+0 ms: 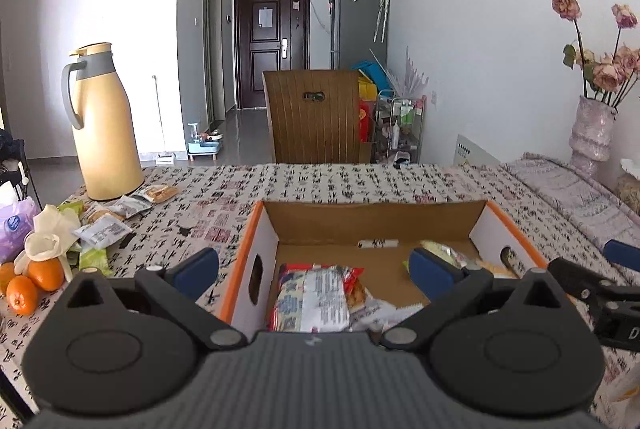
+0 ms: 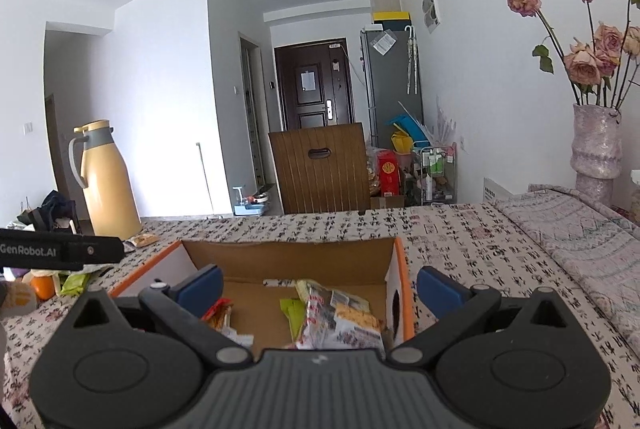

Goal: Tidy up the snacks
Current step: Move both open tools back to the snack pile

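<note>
We find the cardboard box, orange-edged with white side walls, standing open on the table's patterned cloth. Inside lie several snack packets: a red-and-white one at the near left, others at the right. More loose snack packets lie on the cloth to the left of the box, near the yellow thermos jug and some oranges.

We note the left gripper with its jaws spread wide and empty, one blue pad outside the box's left wall and one over its interior. The right gripper is likewise wide and holds nothing, straddling the box's right wall.

Beyond the table stand a wooden chair back, a dark entrance door and a grey refrigerator. A vase of dried roses stands at the right.

The near ends of the packets are hidden behind the gripper bodies; their print is unreadable.
</note>
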